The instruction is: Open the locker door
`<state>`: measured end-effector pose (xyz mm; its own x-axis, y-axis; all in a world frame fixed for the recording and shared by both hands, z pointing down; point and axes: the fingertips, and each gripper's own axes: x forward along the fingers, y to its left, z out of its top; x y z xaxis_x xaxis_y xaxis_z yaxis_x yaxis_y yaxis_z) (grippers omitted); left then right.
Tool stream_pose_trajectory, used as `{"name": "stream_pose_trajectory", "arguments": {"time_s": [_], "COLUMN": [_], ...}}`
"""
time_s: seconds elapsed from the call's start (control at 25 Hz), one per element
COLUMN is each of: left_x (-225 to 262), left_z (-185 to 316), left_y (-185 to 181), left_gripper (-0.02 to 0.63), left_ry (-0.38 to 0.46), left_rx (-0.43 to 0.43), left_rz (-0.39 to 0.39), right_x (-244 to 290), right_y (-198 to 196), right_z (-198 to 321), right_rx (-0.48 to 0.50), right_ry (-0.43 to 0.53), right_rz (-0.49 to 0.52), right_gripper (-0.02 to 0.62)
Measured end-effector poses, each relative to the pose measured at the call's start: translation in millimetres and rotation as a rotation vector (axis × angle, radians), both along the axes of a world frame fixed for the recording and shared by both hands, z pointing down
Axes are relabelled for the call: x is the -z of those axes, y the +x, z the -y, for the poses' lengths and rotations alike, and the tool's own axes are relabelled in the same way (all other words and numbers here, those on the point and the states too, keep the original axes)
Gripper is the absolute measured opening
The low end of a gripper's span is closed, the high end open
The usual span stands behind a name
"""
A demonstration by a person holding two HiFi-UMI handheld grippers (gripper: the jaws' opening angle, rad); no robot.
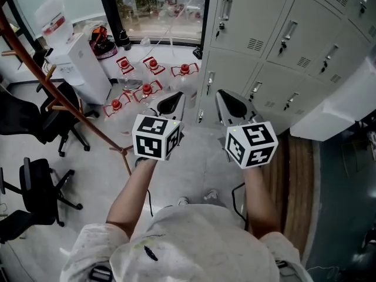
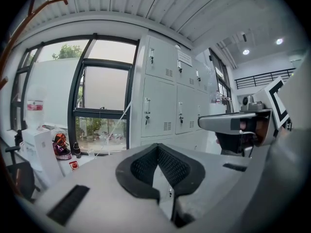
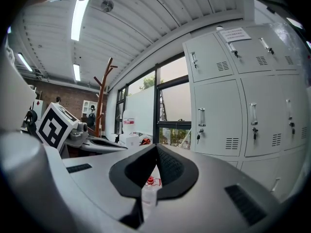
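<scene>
A bank of grey lockers (image 1: 264, 34) stands ahead and to the right, its doors shut, each with a vertical handle (image 1: 225, 9) and a key lock. In the head view my left gripper (image 1: 172, 101) and right gripper (image 1: 226, 98) are held side by side, pointing at the lower lockers and apart from them. Both hold nothing, and their jaws meet at the tips. The left gripper (image 2: 157, 147) faces the lockers (image 2: 160, 96) beside a window. The right gripper (image 3: 156, 147) faces locker doors (image 3: 218, 115) with handles (image 3: 201, 116).
Several red-capped water bottles (image 1: 147, 90) lie on the floor ahead near the window (image 1: 158, 10). A wooden coat rack (image 1: 70, 98), a white water dispenser (image 1: 82, 63) and black office chairs (image 1: 35, 187) stand at the left. A white panel (image 1: 341, 107) juts out at the right.
</scene>
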<state>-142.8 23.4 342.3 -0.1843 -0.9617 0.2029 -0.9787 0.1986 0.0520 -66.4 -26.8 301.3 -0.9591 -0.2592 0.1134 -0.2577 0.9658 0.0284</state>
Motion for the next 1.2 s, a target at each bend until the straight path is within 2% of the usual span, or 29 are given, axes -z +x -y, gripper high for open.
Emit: {"name": "stream_pose_trajectory", "arguments": {"time_s": [0.28,0.8,1.2], "left_x": [-13,-1,7], "left_z": [35,149,201], "left_y": [-18,-54,-73], "left_gripper": [0.006,0.006,0.006], "left_ry": [-0.020,-0.022,-0.024], "left_rx": [0.015,0.045,0.097], "left_rz": [0.005,0.045,0.068], "right_x": [-11,0,8], "right_y": [-19,-61,-85], "right_z": [35,152,203], "right_rx": [0.021,0.066,0.134], "right_ry": [-0.012,-0.001,0.002], "right_rz": [0.007,0.042,0.066], "right_gripper": [-0.005,-0.005,-0.005]}}
